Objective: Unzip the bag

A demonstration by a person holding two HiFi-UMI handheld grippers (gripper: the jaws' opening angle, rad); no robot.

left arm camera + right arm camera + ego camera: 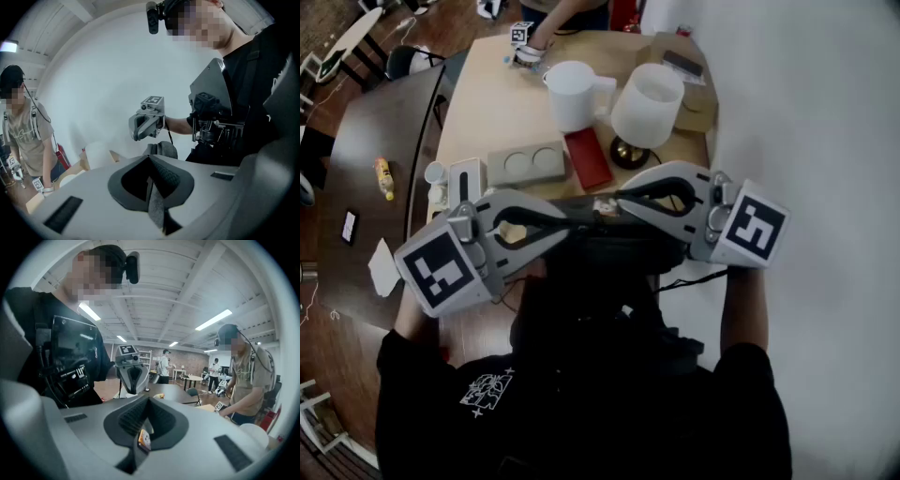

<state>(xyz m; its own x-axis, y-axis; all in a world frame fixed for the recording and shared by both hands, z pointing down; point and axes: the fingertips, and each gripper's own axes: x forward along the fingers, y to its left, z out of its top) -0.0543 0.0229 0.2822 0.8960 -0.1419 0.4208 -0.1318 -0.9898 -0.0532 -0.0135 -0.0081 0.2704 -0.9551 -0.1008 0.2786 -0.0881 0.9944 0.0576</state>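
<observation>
The person holds both tools up close to the chest, with the tips pointing at each other and nearly meeting. The black bag (609, 246) sits right between and just under the two tips. It is hard to tell apart from the person's black shirt.

The left tool (151, 187) is squeezed shut, and a grey strip (155, 208) of cloth is pinched between its jaws. The right tool (145, 427) is squeezed shut too. It has a small orange tab (144, 439) between its jaws. I cannot tell which part of the bag the tab belongs to.

Past the tools is a tan surface (487, 112). A white jug (572, 94) and a white lamp (647, 105) stand on it, well away from the bag.
</observation>
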